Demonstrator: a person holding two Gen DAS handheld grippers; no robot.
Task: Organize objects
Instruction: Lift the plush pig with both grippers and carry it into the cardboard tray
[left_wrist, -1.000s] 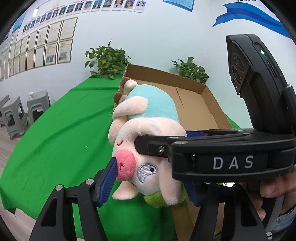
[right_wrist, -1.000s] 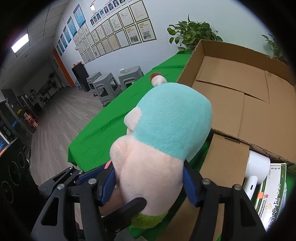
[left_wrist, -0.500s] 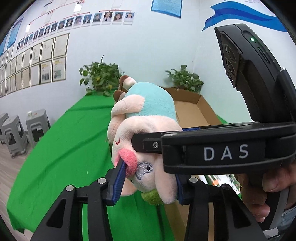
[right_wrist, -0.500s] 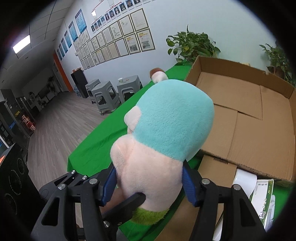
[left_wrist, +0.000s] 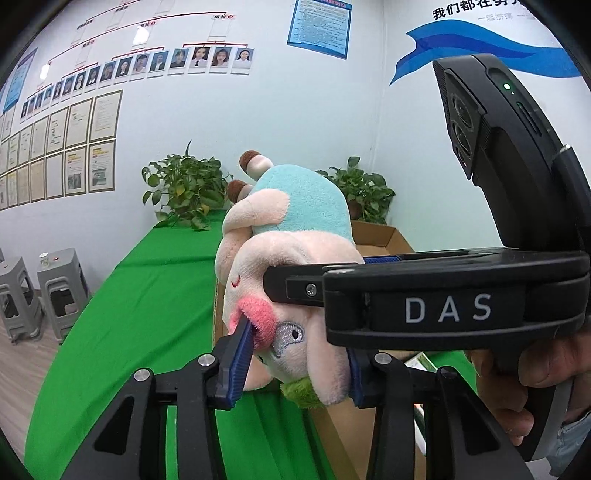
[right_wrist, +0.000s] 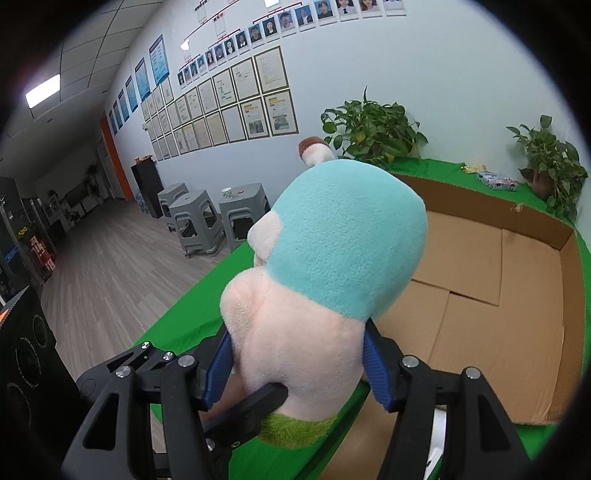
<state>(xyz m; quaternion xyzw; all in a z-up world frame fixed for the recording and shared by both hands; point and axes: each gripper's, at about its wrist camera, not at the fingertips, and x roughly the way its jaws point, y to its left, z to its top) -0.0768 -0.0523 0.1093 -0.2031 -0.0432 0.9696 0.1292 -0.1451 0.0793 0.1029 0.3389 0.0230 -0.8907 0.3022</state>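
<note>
A plush pig (left_wrist: 295, 229) with a pink head and a turquoise body (right_wrist: 343, 240) hangs in the air above the green table (left_wrist: 147, 314). My left gripper (left_wrist: 297, 365) has the pig's head between its blue pads; the jaws are closing, and one pad digs into the pink snout. My right gripper (right_wrist: 297, 369) is shut on the pig's body, pads pressing into both sides. Its black housing marked DAS (left_wrist: 443, 306) crosses the left wrist view, held by a person's hand (left_wrist: 517, 376). An open, shallow cardboard box (right_wrist: 498, 295) lies to the right, below the pig.
Two potted plants (right_wrist: 373, 125) (right_wrist: 550, 162) stand at the table's far edge, with small packets (right_wrist: 495, 181) between them. Grey stools (right_wrist: 199, 225) stand on the floor to the left. A white object (right_wrist: 439, 417) shows under my right gripper.
Both grippers have risen with the pig, so table and box sit lower in view. My left gripper's jaws went from wide apart to pressing on the pig's head.
</note>
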